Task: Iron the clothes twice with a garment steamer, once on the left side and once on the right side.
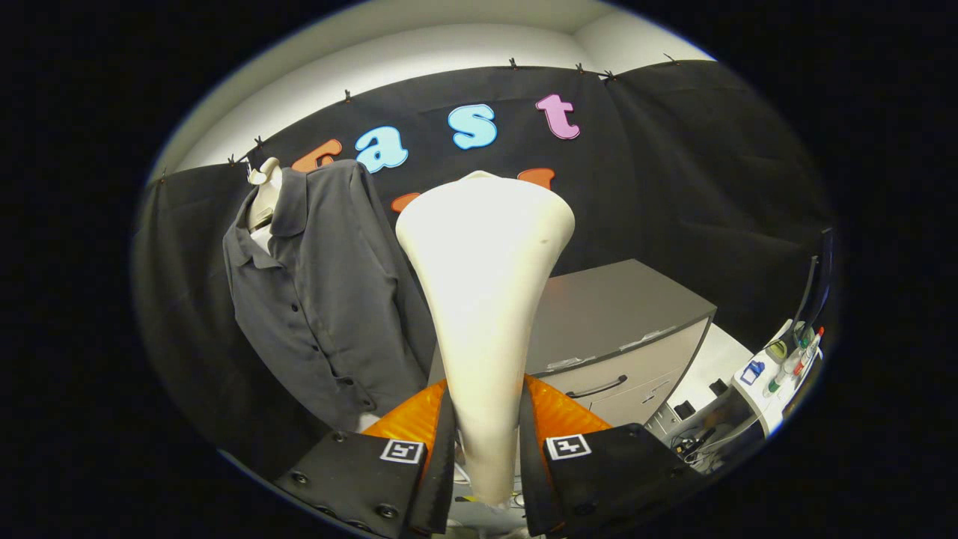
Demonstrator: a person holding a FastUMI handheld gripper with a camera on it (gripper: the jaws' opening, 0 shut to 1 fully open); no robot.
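Note:
My gripper (pixel 486 449) is shut on the handle of a cream-white garment steamer (pixel 483 277), both fingers pressing its narrow lower part. The steamer stands upright between the fingers and widens to a broad head at the top. A dark grey buttoned shirt (pixel 329 299) hangs on a white mannequin torso (pixel 263 196) beyond the fingers, to the left of the steamer head. The steamer head is apart from the shirt, its face turned away from me, so its front is hidden.
A grey drawer cabinet (pixel 621 337) stands behind the steamer to the right. Further right is a white table (pixel 778 374) with small bottles and a dark monitor edge. Cables and small items lie on the floor (pixel 696 438) below it.

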